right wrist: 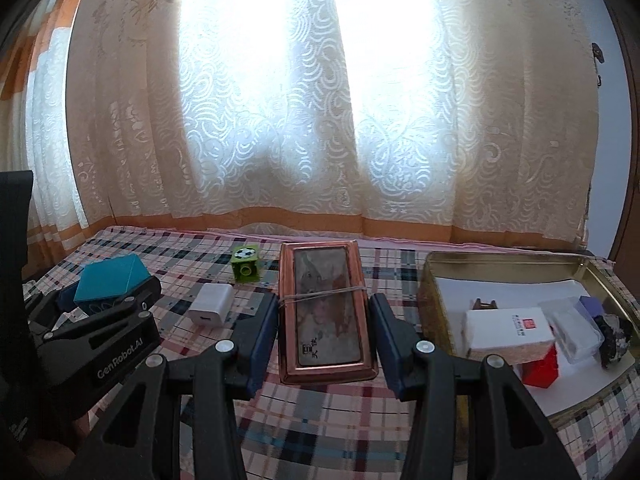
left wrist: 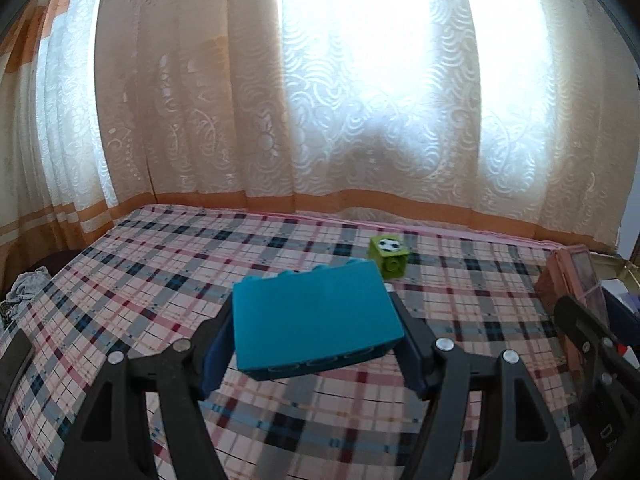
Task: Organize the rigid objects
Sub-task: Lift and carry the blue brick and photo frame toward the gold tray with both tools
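Observation:
My left gripper (left wrist: 312, 314) is shut on a teal toy block (left wrist: 316, 320) and holds it above the plaid cloth; the same teal block (right wrist: 108, 280) shows at the left of the right wrist view. My right gripper (right wrist: 324, 302) is shut on a copper-framed flat box (right wrist: 324, 312) with a rubber band around it, a pad pressing on each long side. That box (left wrist: 576, 280) also appears at the right edge of the left wrist view. A green cube with a football picture (left wrist: 390, 258) (right wrist: 246, 264) lies on the cloth beyond both grippers.
A white charger plug (right wrist: 212, 304) lies on the plaid cloth (right wrist: 320, 420) between the grippers. At the right an open gold tin (right wrist: 430, 280) holds a white box, a red box, a clear case and a dark lump. Curtains (right wrist: 280, 140) close off the far edge.

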The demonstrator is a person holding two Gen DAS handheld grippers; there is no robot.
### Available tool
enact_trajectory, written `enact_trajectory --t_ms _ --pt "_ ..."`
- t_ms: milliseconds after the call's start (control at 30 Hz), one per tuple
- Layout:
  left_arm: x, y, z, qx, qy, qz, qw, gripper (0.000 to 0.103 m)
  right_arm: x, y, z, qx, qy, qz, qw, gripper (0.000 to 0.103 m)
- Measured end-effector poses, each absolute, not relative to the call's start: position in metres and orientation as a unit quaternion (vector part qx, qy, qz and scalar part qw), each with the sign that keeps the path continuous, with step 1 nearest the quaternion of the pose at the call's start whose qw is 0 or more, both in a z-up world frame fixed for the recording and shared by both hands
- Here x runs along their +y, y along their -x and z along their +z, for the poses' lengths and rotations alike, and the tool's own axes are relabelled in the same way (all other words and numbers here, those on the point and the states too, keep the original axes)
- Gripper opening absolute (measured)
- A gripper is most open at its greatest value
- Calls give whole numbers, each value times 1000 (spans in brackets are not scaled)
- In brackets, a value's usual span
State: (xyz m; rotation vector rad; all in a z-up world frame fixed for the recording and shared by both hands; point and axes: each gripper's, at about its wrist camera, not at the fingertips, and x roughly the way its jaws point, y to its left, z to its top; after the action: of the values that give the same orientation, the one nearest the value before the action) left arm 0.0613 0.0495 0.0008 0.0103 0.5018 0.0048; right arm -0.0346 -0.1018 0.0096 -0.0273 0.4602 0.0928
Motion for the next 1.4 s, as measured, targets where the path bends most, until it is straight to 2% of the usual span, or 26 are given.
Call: enact_trajectory --t_ms 1400 --pt "-35 -27 14 223 3 -40 974 70 -203 64 25 185 9 3 983 49"
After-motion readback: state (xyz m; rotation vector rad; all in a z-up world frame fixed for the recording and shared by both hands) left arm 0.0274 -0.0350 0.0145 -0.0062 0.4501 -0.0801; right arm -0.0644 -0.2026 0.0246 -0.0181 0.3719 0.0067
